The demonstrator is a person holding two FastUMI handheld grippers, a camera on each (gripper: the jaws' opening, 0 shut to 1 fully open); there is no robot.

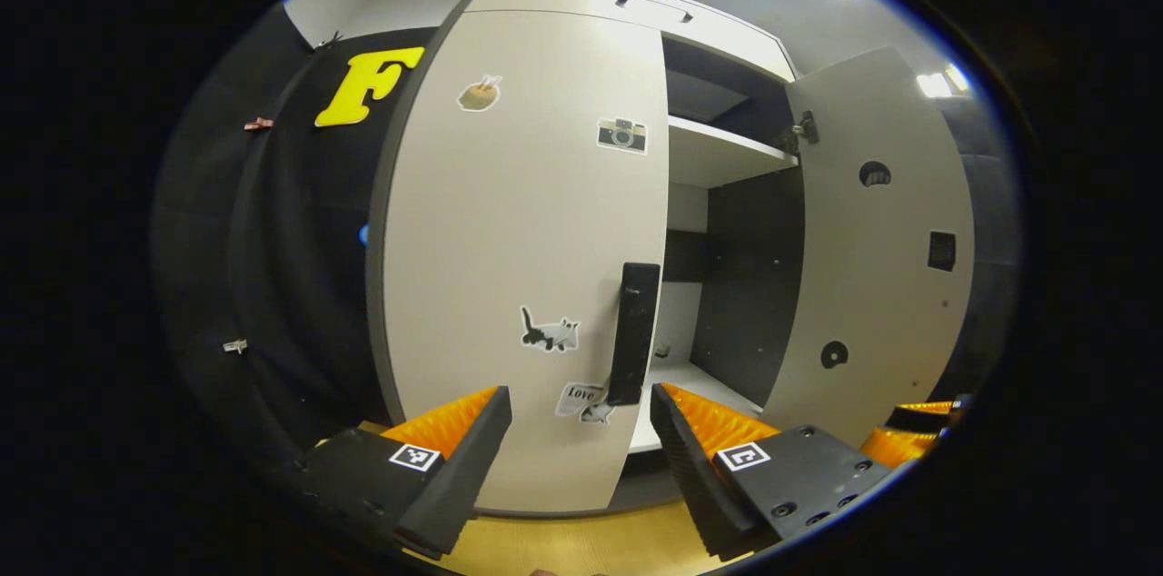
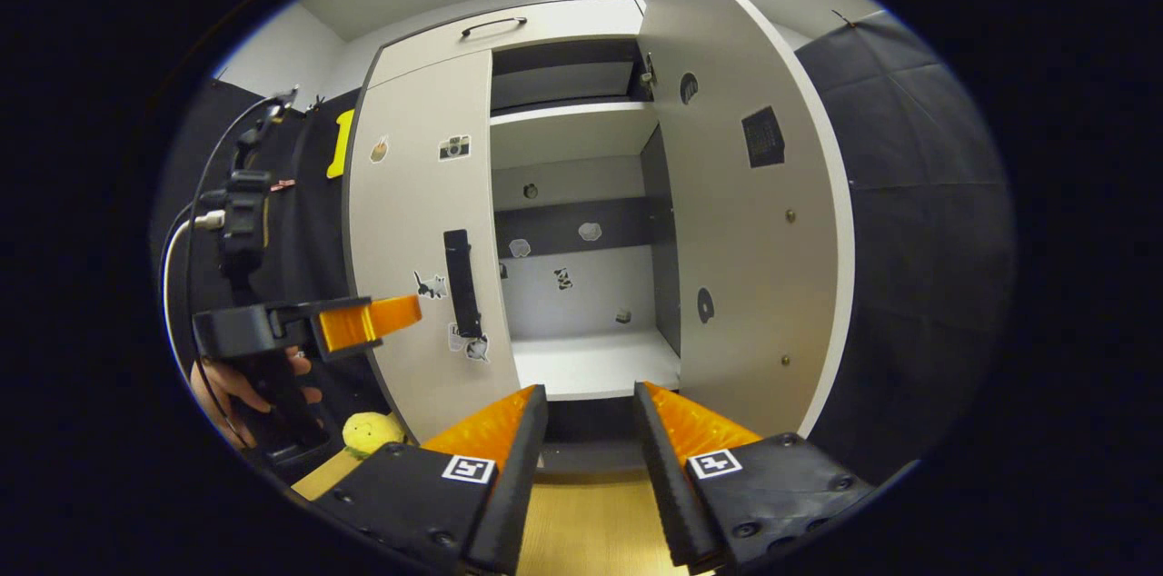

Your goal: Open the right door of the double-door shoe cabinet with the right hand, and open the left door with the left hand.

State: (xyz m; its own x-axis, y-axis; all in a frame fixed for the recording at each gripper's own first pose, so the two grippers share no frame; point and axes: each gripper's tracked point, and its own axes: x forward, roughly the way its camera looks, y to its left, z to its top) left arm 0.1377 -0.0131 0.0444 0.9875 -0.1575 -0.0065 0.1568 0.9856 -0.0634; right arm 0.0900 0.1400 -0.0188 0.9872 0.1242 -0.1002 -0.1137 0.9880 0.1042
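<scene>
The right door (image 2: 754, 222) of the shoe cabinet (image 2: 554, 17) stood swung wide open, its inner face turned toward the camera. The left door (image 2: 413, 249) remained closed, carrying several stickers and a dark vertical handle (image 2: 462, 283) near its free edge. Inside the exposed half, an upper shelf (image 2: 571, 114) and a pale lower shelf (image 2: 595, 362) were visible, with small stickers on the back panel. The right gripper (image 2: 591, 431) sat low in front of the opening, its fingers apart and holding nothing. The left gripper (image 2: 372, 322), held in a hand (image 2: 238, 390), hung just short of the left door, clear of the handle. A small yellow plush (image 2: 371, 431) lay on the wooden floor (image 2: 581, 526) beneath it.
</scene>
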